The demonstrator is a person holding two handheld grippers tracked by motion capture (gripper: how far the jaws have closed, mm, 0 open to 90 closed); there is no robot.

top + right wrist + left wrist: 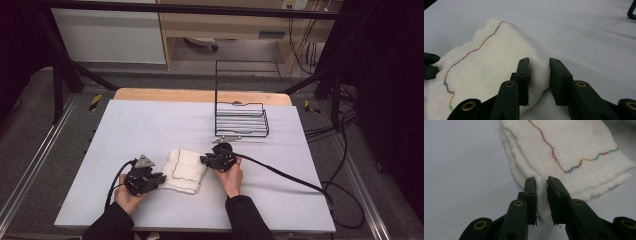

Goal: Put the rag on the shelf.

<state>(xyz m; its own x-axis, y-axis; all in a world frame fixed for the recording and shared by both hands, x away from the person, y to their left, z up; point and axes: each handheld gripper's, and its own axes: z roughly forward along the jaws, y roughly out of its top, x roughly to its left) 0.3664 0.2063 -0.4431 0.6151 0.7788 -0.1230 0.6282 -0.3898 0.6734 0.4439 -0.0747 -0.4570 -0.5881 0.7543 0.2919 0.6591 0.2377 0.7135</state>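
Cloth [184,170] folded on table [150,125]; your left tool [541,187] pinches its near edge, your right tool [537,72] half open, straddling cloth corner, not clamped.

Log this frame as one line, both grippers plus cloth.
left gripper: shut on folded cloth edge | right gripper: open, jaws astride opposite cloth corner | cloth: flat on table | wire rack: behind, untouched

Black wire rack [241,120] stands at the far right of the pale worktop [150,125], tall back frame upright. Small grey piece [226,138] lies just before it (kind unclear). Wooden edge [200,95] beyond.
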